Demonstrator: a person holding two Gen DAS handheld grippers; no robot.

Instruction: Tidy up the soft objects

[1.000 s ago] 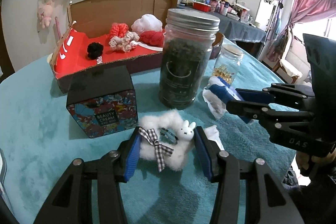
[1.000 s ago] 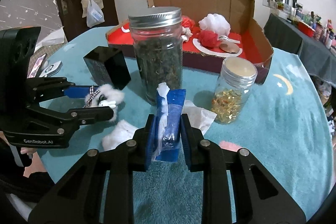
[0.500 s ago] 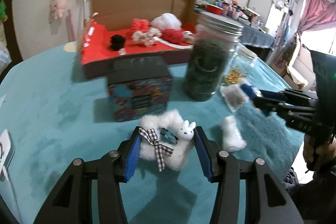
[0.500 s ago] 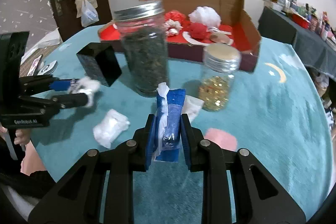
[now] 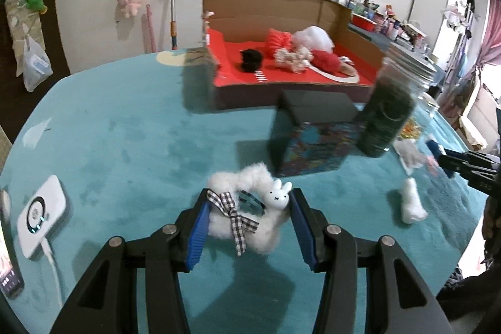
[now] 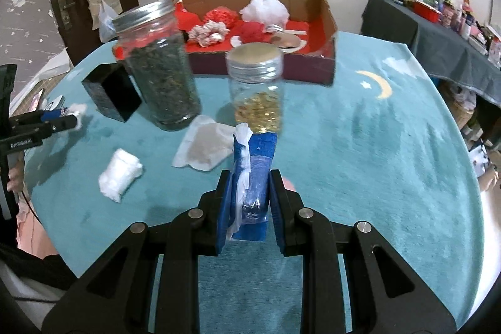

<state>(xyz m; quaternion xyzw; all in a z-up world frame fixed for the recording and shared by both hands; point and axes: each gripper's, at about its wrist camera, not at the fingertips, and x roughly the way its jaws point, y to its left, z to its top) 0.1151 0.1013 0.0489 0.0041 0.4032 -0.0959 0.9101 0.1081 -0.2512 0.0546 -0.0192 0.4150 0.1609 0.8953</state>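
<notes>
The left gripper clamps a fluffy white scrunchie; the right gripper pinches a blue packet narrowly. Both hang above the table's near edge, the cardboard box waiting at its far edge, left hand seemingly nearer.

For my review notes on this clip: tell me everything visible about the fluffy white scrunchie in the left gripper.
The white scrunchie is a fuzzy, plush-looking ring. On its front sit a black-and-white checked bow with hanging tails, a small bluish clip-like piece, and a white rabbit figure with dot eyes. The left gripper is closed on it, blue pads pressing both sides and squeezing the ring narrower. It appears lifted above the teal tablecloth, casting a shadow below. In the right wrist view it is only a small white tuft.
</notes>
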